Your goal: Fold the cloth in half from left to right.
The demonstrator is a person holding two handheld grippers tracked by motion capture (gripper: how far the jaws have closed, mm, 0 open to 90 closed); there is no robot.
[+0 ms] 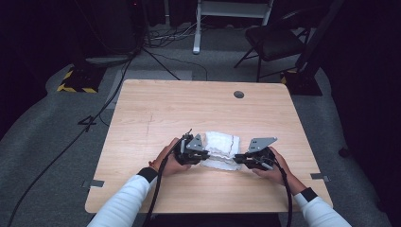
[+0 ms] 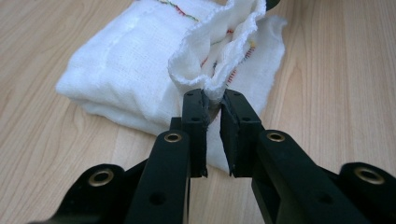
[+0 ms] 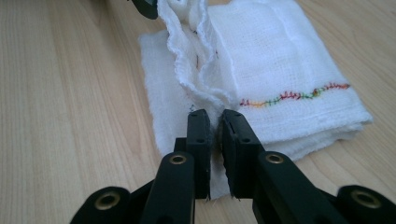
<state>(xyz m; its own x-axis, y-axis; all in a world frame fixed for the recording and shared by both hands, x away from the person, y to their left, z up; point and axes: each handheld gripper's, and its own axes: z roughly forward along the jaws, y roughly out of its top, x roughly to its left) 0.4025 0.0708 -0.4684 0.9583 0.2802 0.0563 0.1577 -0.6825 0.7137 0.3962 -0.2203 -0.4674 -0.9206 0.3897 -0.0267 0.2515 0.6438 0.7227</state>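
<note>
My left gripper (image 2: 214, 106) pinched the cloth's (image 1: 218, 150) raised edge | my right gripper (image 3: 215, 117) likewise, jaws nearly closed | cloth folded, lying flat between them.

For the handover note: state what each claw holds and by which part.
Both claws pinch the folded white cloth by its raised top-layer hem: the left claw at one end of that edge, the right claw at the other. The lower layers lie on the table.

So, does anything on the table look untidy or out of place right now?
Only slightly. The white cloth is folded, but the layers do not line up: a bottom layer sticks out past the stack, and the top edge stands up in a ruffle, pinched between the left gripper and the right gripper. Nothing looks damaged.
</note>
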